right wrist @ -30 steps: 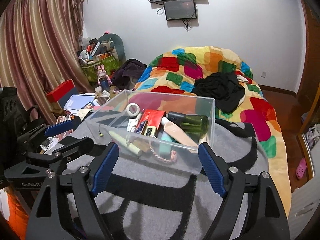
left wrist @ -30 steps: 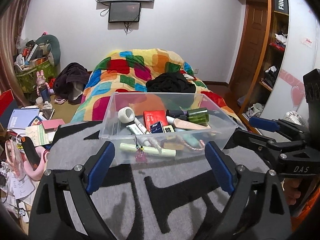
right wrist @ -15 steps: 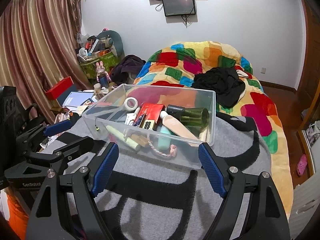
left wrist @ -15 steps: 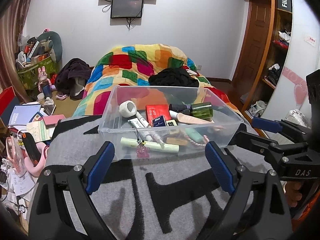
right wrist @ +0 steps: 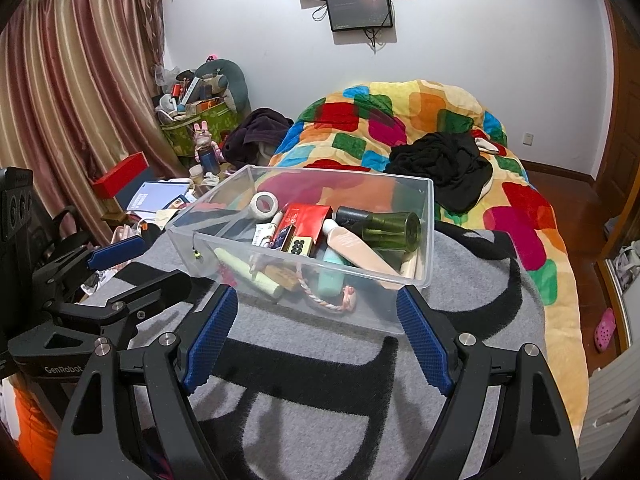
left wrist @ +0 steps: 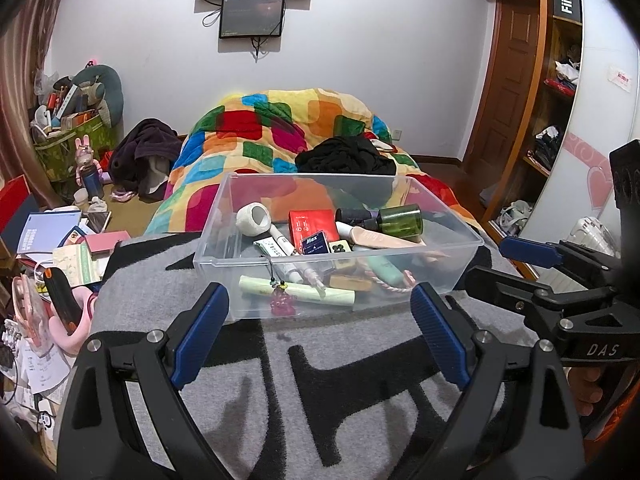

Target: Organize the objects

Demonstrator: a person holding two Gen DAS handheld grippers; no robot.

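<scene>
- Bin [left wrist: 336, 240] of clutter now sits nearer both tools on the grey blanket [left wrist: 360, 392], so the approach is closing
- Left tool [left wrist: 320, 332] and right tool [right wrist: 316, 338] gape wide, holding nothing

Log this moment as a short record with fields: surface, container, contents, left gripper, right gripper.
surface: grey and black blanket
container: clear plastic bin, upright on the blanket, no lid on it
contents: green glass bottle lying on its side, red box, white tape roll, pale green tube, pink tube, other small items
left gripper: open, empty, short of the bin's near wall
right gripper: open, empty, near the bin's front wall
</scene>
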